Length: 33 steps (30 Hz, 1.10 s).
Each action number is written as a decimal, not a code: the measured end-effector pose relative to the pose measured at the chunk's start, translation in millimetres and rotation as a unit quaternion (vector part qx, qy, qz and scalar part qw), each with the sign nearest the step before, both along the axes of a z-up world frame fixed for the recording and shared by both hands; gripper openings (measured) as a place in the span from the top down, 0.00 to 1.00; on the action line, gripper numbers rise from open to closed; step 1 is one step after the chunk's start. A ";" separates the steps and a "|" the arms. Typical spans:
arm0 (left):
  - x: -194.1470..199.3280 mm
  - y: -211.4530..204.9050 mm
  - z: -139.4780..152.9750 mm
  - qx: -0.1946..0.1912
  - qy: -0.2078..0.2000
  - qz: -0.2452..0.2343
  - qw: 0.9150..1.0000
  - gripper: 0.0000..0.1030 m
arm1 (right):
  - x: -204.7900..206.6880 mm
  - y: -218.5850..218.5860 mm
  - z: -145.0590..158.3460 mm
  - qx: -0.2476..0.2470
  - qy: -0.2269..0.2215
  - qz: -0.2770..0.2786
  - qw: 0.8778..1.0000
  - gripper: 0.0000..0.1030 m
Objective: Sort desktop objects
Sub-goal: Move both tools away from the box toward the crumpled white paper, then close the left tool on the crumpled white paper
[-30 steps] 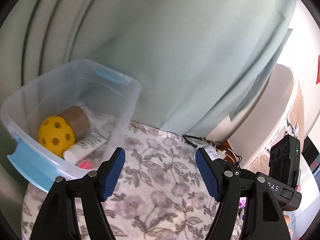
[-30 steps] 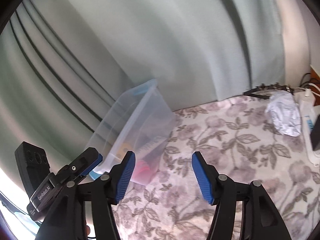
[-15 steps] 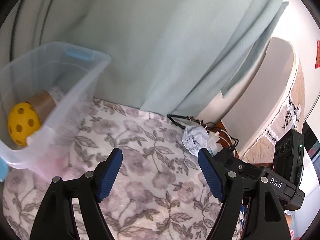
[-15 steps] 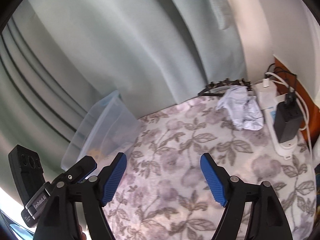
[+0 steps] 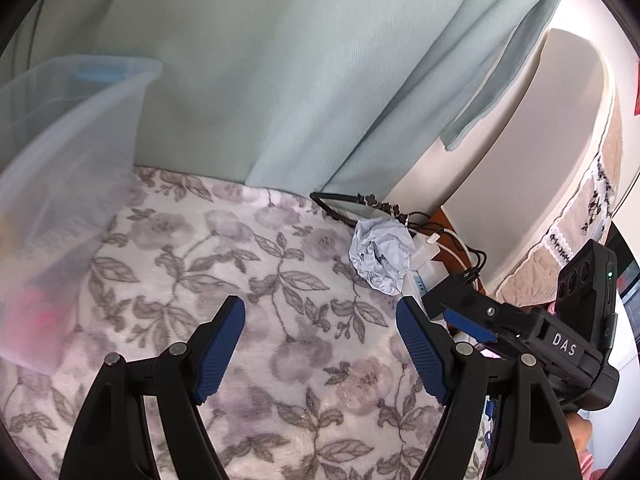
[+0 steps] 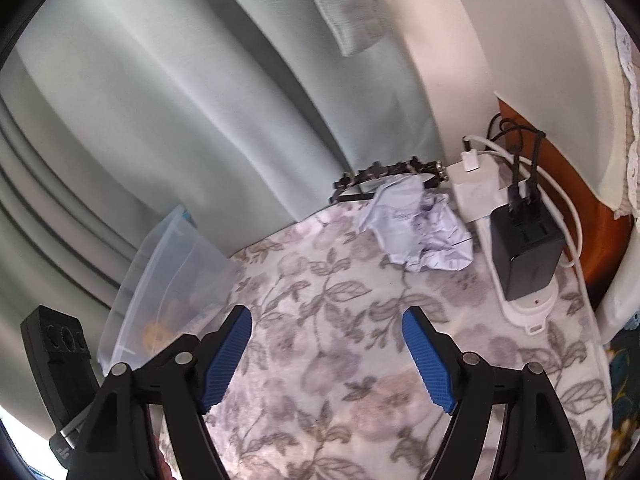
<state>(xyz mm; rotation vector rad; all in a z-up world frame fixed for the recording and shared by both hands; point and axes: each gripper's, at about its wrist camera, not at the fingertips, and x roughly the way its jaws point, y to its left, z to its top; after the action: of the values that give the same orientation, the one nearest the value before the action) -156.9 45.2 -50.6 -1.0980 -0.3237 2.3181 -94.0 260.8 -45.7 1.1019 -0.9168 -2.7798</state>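
My left claw point(image 5: 320, 344) hangs over the flowered cloth point(image 5: 288, 280) with its blue pads spread wide and nothing between them. My right claw point(image 6: 326, 354) is the same: pads far apart, gripping nothing, only the cloth point(image 6: 340, 344) showing in the gap.

Ahead of both claws lies a crumpled ball of paper point(image 5: 380, 256), pale blue-white, sitting on the cloth near its far edge. From the right camera the paper point(image 6: 416, 232) is ahead and a little right of centre, well clear of the pads. Just behind it a black hairband point(image 5: 360, 206) with small flower shapes lies against the foot of the pale green curtain point(image 5: 280, 80); the paper overlaps one end of the hairband point(image 6: 384, 174).

Right of the paper a white power strip point(image 6: 528, 308) carries a black charger block point(image 6: 524, 256) and a white plug point(image 6: 476, 188), with white and black cables running off behind them.

Off to the left stands a clear plastic bin point(image 5: 68, 184), blurred, with something pink showing through its wall. In the right camera the bin point(image 6: 168, 280) sits beyond the left pad, something yellow faintly visible inside. I cannot make out its contents further.
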 end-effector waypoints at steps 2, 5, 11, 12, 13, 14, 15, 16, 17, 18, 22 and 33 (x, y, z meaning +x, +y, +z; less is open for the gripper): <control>-6.3 10.4 -3.9 -0.004 -0.001 -0.008 1.000 0.24 | -4.2 4.6 -1.7 0.001 -0.002 -0.002 1.000 0.22; -16.2 26.8 -7.2 -0.008 0.003 -0.021 1.000 0.24 | -11.1 10.8 -4.1 0.002 -0.004 -0.007 1.000 0.22; -34.6 56.6 -13.3 -0.010 0.014 -0.047 0.999 0.24 | -25.6 22.9 -7.1 0.003 -0.002 -0.021 1.000 0.22; -37.4 60.5 -15.1 -0.009 0.014 -0.053 0.998 0.24 | -27.7 24.7 -7.1 0.005 -0.001 -0.024 1.000 0.22; -40.4 65.2 -17.6 -0.009 0.013 -0.059 0.998 0.24 | -29.6 26.3 -7.1 0.005 0.000 -0.027 1.000 0.22; -42.3 69.2 -19.7 -0.010 0.013 -0.065 0.998 0.24 | -31.7 27.9 -7.0 0.006 0.002 -0.030 1.000 0.22; -43.3 73.7 -21.8 -0.011 0.013 -0.072 0.997 0.24 | -35.4 29.7 -7.2 0.009 0.003 -0.032 0.999 0.22; -44.3 78.9 -24.2 -0.012 0.014 -0.080 0.997 0.24 | -38.8 30.9 -7.7 0.012 0.001 -0.034 0.999 0.22; -45.0 84.2 -26.5 -0.015 0.016 -0.087 0.996 0.24 | -42.3 32.2 -8.4 0.015 0.000 -0.035 0.999 0.22; -45.5 89.6 -28.8 -0.020 0.018 -0.094 0.995 0.24 | -46.8 34.4 -9.7 0.015 -0.002 -0.036 0.999 0.22; -49.7 108.8 -38.0 -0.026 0.021 -0.114 0.993 0.24 | -56.2 36.0 -8.3 0.028 -0.005 -0.035 0.999 0.22; -61.6 127.7 -52.2 0.003 0.018 -0.100 0.995 0.30 | -73.2 30.8 -6.9 0.051 -0.009 -0.008 0.999 0.31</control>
<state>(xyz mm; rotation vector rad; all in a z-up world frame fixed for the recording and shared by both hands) -218.5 172.9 -102.8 -1.0354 -0.1978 2.1543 -167.2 291.6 -52.6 1.1405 -0.7959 -2.8629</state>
